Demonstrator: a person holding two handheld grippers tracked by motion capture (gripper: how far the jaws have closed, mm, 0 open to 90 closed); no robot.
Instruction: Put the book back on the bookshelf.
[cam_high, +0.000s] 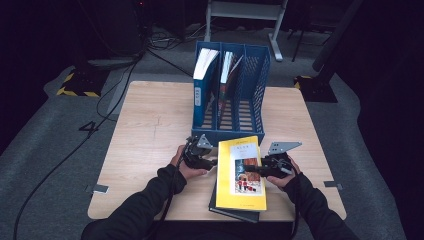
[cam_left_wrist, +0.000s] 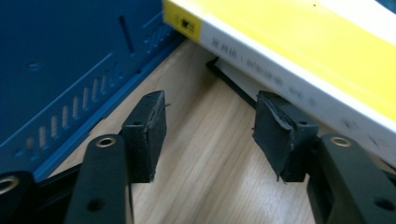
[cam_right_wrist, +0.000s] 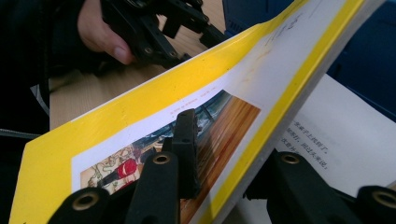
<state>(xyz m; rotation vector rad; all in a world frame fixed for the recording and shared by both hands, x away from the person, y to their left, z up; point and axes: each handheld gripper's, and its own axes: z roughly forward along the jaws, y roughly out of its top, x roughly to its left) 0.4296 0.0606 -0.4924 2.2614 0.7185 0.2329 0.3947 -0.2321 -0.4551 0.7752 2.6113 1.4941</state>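
A yellow book (cam_high: 240, 187) lies on a dark book (cam_high: 234, 214) at the table's front edge. My right gripper (cam_high: 251, 169) comes in from the book's right side. In the right gripper view my right gripper (cam_right_wrist: 229, 154) is shut on the yellow book (cam_right_wrist: 140, 112): one jaw lies on the raised cover, the other sits under it, above a white printed page (cam_right_wrist: 327, 135). My left gripper (cam_high: 213, 161) rests at the book's left side. My left gripper (cam_left_wrist: 210, 116) is open over bare wood, one pad (cam_left_wrist: 275, 130) right beside the yellow book's spine (cam_left_wrist: 280, 79).
A blue three-slot file rack (cam_high: 259, 75) stands just behind the books, with books upright in its left and middle slots. Its blue wall (cam_left_wrist: 60, 60) is close to my left gripper. The wooden table (cam_high: 150, 130) stretches out to the left. Cables trail over the floor.
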